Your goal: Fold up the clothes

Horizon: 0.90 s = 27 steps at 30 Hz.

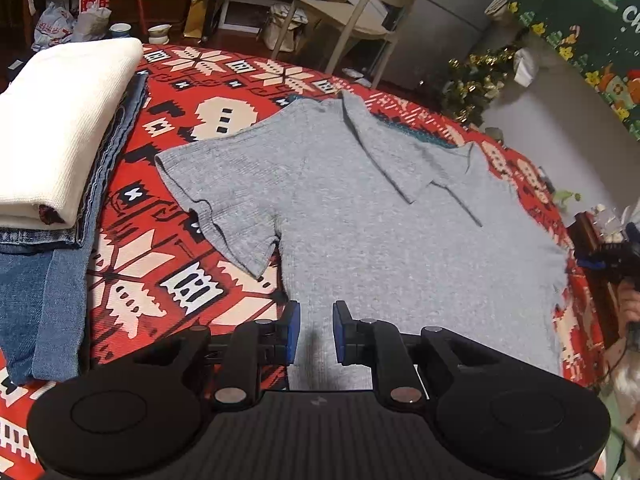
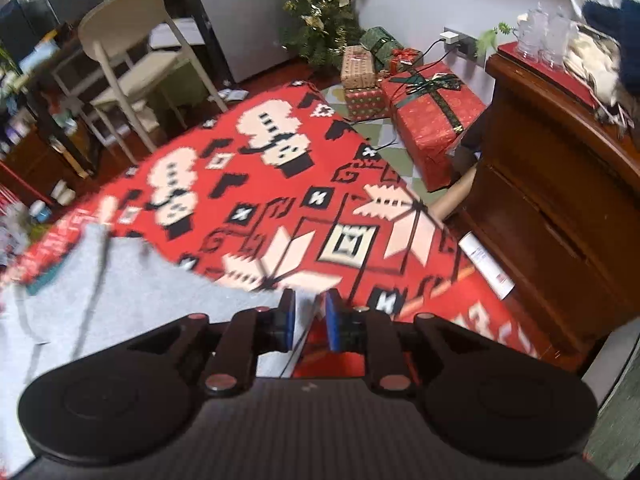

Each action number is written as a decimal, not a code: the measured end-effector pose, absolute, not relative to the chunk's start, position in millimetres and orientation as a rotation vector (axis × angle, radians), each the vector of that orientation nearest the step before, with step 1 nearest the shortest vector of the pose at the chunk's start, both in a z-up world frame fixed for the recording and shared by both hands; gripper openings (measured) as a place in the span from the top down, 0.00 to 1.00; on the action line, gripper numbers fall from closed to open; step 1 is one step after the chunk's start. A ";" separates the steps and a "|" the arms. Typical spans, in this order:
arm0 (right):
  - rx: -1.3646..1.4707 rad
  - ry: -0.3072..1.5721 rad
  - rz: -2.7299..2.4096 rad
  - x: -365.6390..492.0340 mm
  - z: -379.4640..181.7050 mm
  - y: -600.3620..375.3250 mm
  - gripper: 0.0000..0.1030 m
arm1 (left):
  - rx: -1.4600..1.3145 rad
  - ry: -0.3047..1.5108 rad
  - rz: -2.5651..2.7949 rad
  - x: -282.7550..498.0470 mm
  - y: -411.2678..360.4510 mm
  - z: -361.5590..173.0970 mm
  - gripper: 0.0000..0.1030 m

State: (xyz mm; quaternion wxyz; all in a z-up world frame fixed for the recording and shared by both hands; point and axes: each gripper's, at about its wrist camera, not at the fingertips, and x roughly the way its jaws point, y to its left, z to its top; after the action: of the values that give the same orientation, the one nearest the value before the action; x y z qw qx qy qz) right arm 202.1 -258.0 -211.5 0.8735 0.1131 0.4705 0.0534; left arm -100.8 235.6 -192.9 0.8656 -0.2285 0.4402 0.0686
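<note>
Grey ribbed polo shirt lies flat mid-frame on the red patterned cloth. Left claw and right claw stand slightly apart, empty; pinch each hem corner squarely before folding.

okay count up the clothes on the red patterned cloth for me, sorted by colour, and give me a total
Grey: 1, the grey polo shirt lying spread out flat
White: 1, the folded white garment on top of the stack
Blue denim: 2 as far as I can tell, the folded jeans under the white one and the denim piece nearer the camera
Total: 4
</note>
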 end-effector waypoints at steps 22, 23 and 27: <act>0.290 1.090 0.052 170.4 -233.3 -241.3 0.99 | -0.527 0.900 0.103 -113.5 239.3 -199.3 0.85; 0.289 1.095 0.055 170.4 -232.9 -242.2 0.99 | -0.526 0.901 0.101 -112.6 238.6 -199.7 0.85; 0.292 1.075 0.061 167.8 -223.3 -245.8 0.97 | -0.525 0.895 0.096 -111.1 237.6 -198.6 0.85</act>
State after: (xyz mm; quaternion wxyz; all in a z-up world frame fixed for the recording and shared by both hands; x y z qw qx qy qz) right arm 167.8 -245.8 -223.3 0.8485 0.1386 0.5099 0.0291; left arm -111.1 237.6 -198.6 0.8673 -0.2506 0.4276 0.0458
